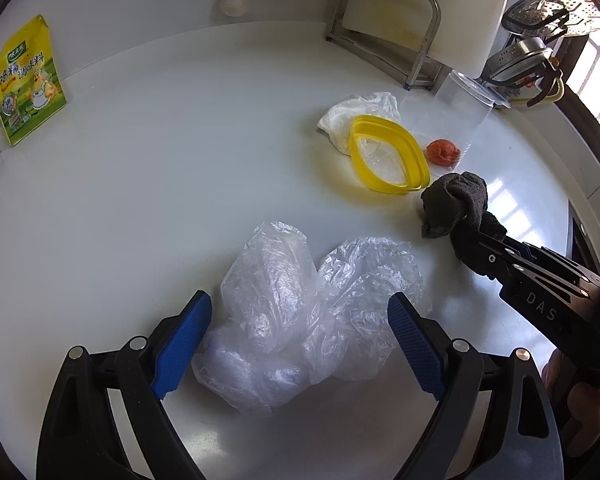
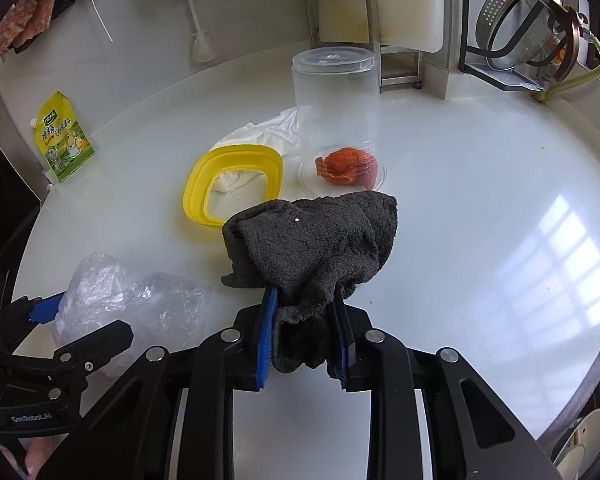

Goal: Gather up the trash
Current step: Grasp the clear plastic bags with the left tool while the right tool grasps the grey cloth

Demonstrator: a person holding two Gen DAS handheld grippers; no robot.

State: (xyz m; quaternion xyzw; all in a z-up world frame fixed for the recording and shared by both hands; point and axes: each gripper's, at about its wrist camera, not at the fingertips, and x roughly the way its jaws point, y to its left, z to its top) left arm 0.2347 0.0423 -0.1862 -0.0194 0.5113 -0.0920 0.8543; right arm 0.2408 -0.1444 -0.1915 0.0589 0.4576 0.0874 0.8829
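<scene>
A crumpled clear plastic bag (image 1: 300, 312) lies on the white counter between the open fingers of my left gripper (image 1: 300, 316); the bag also shows in the right wrist view (image 2: 132, 300). My right gripper (image 2: 304, 304) is shut on a dark grey cloth (image 2: 312, 240), held low over the counter to the right of the bag; the cloth also shows in the left wrist view (image 1: 456, 204). Beyond lie a yellow lid frame (image 1: 388, 156), a crumpled white tissue (image 1: 360, 116) and an orange peel (image 2: 346, 166) on a clear lid.
A clear plastic tub (image 2: 336, 92) stands upside down behind the peel. A yellow seasoning pouch (image 1: 26, 84) leans on the wall at the left. A metal rack with a white cutting board (image 1: 400, 32) and a dish rack with a colander (image 2: 520, 28) stand at the back right.
</scene>
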